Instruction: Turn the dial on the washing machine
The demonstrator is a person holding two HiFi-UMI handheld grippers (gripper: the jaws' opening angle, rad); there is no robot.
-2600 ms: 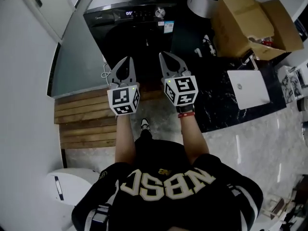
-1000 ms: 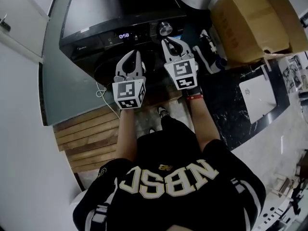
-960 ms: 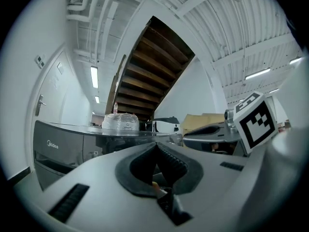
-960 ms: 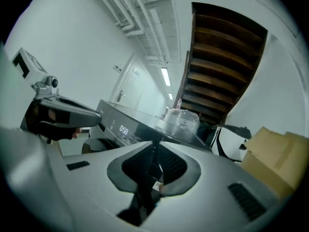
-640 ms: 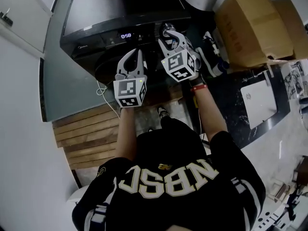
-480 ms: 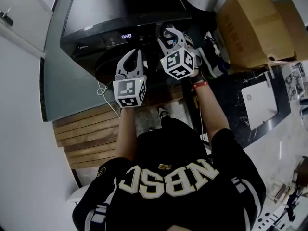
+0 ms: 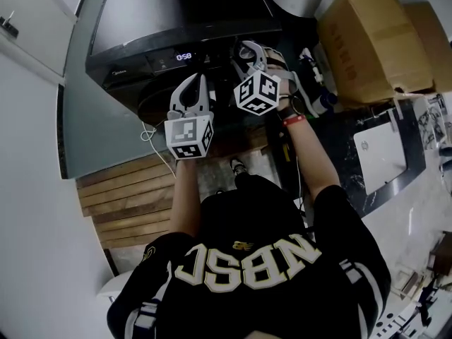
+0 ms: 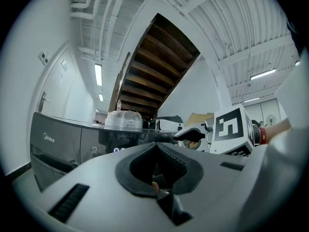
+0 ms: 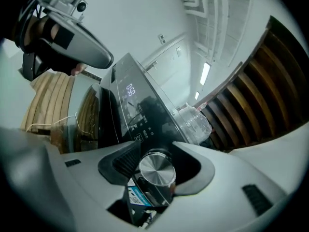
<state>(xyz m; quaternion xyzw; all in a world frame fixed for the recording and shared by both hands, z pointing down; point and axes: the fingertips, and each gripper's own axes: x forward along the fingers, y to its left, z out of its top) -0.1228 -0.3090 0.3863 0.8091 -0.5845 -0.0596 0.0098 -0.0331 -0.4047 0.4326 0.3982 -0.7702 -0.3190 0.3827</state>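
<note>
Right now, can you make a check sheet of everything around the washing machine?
Surface: washing machine top, dark, bearing a clear plastic bundle.
Job's things: dial sits between the right gripper jaws; display lit.
Clutter: cardboard box and white laptop at the right.
Grippers: right gripper jaws opening around the dial, pads off it; left gripper shut, empty.
Cables: white cable beside wooden slats.
Surroundings: wooden staircase underside behind the machine.

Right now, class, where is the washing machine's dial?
In the right gripper view, at lower centre, the silver dial sits between the opening fingers of the right gripper, on the washing machine front, down-right of its lit display.
</note>
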